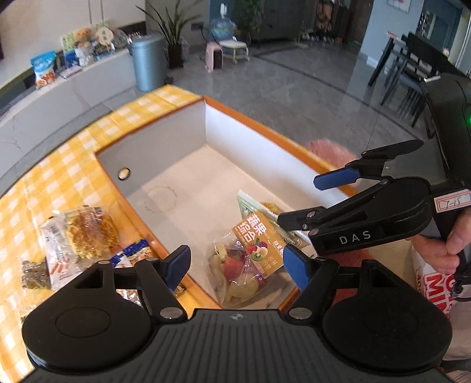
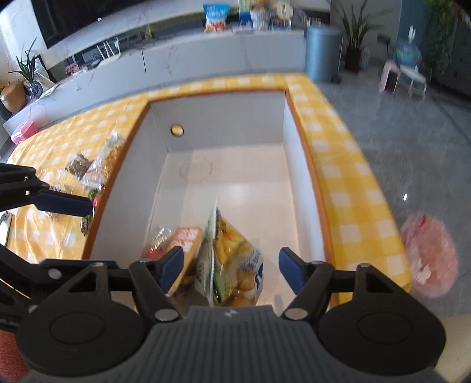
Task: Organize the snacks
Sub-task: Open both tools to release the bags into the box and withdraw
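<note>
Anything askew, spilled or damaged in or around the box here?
Nothing spilled or torn. In the box, the green-edged snack bag stands on edge against the orange-labelled fruit pack, not flat. Other snacks lie loose on the checked cloth.

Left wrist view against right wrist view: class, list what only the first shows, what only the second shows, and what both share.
Only the left wrist view: the bread packet on the checked tablecloth, a hand holding the right claw, and the black dining chairs.

Only the right wrist view: the yellow chip bag in full and the dark screen on the wall.

Both: the white box, the fruit snack pouch, the grey bin, both claws open, left claw.
</note>
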`<state>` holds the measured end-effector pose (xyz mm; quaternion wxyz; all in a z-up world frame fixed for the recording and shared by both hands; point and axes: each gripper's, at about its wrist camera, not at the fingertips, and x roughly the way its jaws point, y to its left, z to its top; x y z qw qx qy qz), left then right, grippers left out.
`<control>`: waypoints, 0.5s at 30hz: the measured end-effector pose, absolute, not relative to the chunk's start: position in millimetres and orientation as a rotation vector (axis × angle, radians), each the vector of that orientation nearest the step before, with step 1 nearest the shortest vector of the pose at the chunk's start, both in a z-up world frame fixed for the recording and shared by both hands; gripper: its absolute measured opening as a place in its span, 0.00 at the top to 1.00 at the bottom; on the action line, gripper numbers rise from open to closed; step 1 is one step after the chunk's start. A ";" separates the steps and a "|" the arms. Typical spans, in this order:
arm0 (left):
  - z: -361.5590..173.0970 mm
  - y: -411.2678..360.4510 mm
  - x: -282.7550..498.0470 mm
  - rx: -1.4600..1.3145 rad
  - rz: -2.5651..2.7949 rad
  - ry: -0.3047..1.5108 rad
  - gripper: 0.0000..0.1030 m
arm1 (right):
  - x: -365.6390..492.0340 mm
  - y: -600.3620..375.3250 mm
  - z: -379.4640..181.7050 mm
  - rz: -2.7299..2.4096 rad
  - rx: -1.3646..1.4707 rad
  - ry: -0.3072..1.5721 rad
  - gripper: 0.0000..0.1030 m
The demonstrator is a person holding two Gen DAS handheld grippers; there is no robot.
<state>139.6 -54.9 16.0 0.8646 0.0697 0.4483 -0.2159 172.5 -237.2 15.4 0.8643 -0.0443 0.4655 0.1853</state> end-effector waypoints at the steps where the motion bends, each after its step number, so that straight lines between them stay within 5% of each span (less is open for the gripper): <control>1: 19.4 -51.7 136.1 0.140 -0.444 0.921 0.18 | 168.9 -236.9 20.9 0.385 -0.105 0.945 0.31; 15: 40.0 5.5 85.7 0.017 -0.210 0.613 0.17 | 113.3 -208.0 65.1 0.429 -0.049 0.603 0.11</control>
